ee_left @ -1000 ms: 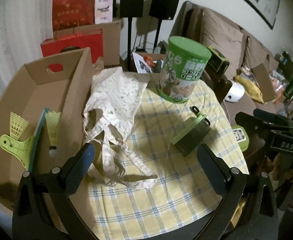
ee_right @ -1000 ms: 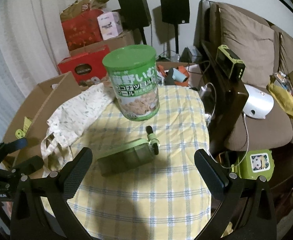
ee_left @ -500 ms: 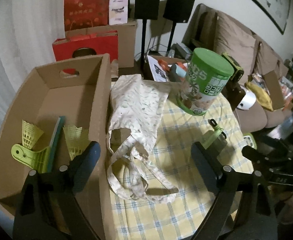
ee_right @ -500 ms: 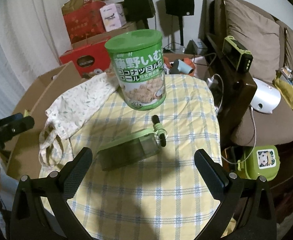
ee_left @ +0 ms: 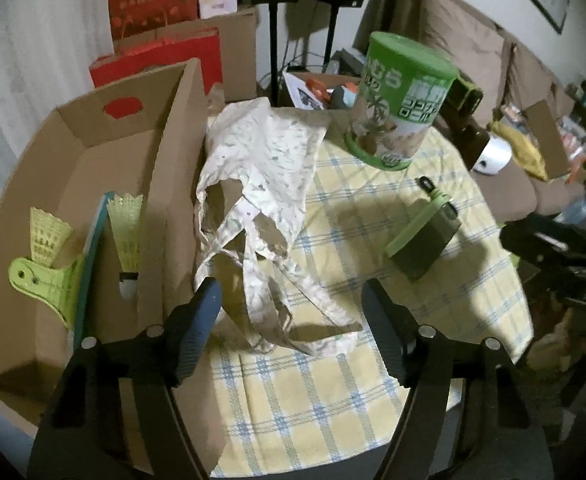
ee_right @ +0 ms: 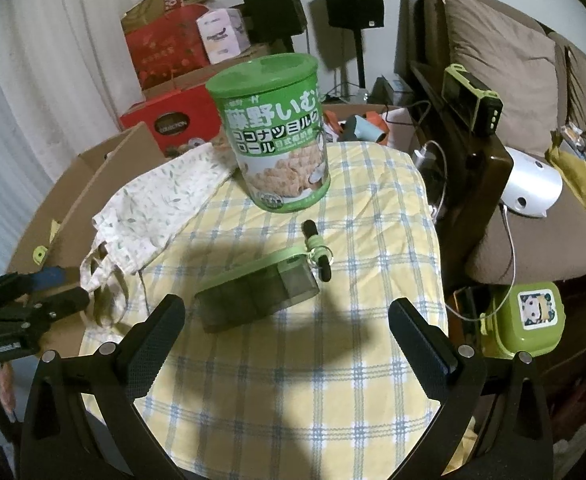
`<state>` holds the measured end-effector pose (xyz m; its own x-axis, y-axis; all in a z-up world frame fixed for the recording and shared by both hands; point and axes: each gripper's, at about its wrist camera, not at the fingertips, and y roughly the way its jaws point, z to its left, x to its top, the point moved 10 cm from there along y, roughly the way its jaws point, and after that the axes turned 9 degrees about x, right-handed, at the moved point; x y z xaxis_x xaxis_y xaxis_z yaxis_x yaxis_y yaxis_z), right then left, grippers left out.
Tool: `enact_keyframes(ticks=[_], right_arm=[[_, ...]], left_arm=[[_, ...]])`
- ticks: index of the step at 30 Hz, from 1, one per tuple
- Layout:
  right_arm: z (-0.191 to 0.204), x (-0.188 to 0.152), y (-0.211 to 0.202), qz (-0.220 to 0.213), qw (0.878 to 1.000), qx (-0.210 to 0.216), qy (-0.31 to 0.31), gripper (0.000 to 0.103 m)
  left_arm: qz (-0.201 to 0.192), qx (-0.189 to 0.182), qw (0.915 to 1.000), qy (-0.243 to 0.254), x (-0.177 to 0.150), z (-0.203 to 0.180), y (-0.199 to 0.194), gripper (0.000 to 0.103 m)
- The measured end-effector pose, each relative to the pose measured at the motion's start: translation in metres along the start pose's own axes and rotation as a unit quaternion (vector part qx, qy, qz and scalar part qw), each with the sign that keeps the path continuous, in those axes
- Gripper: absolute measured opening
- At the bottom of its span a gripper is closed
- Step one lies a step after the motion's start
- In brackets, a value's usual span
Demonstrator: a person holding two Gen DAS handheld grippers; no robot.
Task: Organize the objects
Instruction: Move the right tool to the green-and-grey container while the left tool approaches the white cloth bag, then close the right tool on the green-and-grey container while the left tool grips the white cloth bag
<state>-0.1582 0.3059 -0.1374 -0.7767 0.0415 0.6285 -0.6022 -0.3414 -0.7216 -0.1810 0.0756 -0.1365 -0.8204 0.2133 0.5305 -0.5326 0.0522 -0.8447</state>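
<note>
The left tool [ee_left: 291, 326] is being narrowed around the cloth bag's [ee_left: 261, 160] straps, untouched; the right tool [ee_right: 287, 334] is held spread.

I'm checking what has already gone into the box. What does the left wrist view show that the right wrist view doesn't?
Only the left wrist view looks into the cardboard box: two yellow shuttlecocks, a green clip and a teal flat item. Only the right wrist view shows the green lunch box beside the table. Both show the green can, the floral cloth bag and the green-lidded container on the checked tablecloth. The left gripper is closing over the bag's straps, not yet pinching them.
</note>
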Motion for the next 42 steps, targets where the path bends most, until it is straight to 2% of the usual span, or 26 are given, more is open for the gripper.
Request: enact_keyframes(ticks=[4, 9, 17, 24, 26, 28, 33, 35, 38, 42], right_arm=[[-0.005, -0.003, 0.000, 0.001, 1.000, -0.003, 0.003, 0.102], [-0.010, -0.005, 0.001, 0.002, 1.000, -0.002, 0.011, 0.103], [-0.010, -0.007, 0.002, 0.003, 1.000, 0.004, 0.019, 0.102], [0.001, -0.006, 0.017, 0.021, 0.999, 0.004, 0.032, 0.102], [0.005, -0.003, 0.026, 0.025, 0.999, 0.000, 0.035, 0.102], [0.008, 0.001, 0.036, 0.030, 0.999, -0.011, 0.039, 0.102], [0.004, 0.014, 0.056, 0.031, 0.995, -0.081, 0.050, 0.102], [0.004, 0.015, 0.065, 0.037, 0.993, -0.087, 0.065, 0.102], [0.001, 0.015, 0.075, 0.046, 0.990, -0.118, 0.069, 0.102], [-0.003, 0.010, 0.083, 0.053, 0.988, -0.126, 0.078, 0.102]], left_arm=[[0.008, 0.004, 0.9999, 0.008, -0.004, -0.008, 0.006, 0.069], [0.000, 0.038, 0.9988, 0.031, -0.009, -0.013, 0.010, 0.068], [0.001, 0.030, 0.9992, 0.025, -0.015, -0.018, 0.004, 0.058], [-0.009, 0.020, 0.9998, 0.004, -0.008, -0.009, -0.010, 0.057], [-0.011, 0.017, 0.9998, 0.006, -0.008, -0.010, -0.013, 0.054], [-0.008, 0.018, 0.9997, 0.011, -0.010, -0.013, -0.014, 0.045], [-0.002, 0.021, 0.9998, 0.006, -0.013, -0.013, -0.011, 0.044], [-0.001, 0.020, 0.9998, 0.003, -0.014, -0.014, -0.010, 0.044], [0.000, 0.019, 0.9998, 0.003, -0.016, -0.015, -0.010, 0.044], [0.001, 0.016, 0.9999, 0.003, -0.017, -0.017, -0.009, 0.044]])
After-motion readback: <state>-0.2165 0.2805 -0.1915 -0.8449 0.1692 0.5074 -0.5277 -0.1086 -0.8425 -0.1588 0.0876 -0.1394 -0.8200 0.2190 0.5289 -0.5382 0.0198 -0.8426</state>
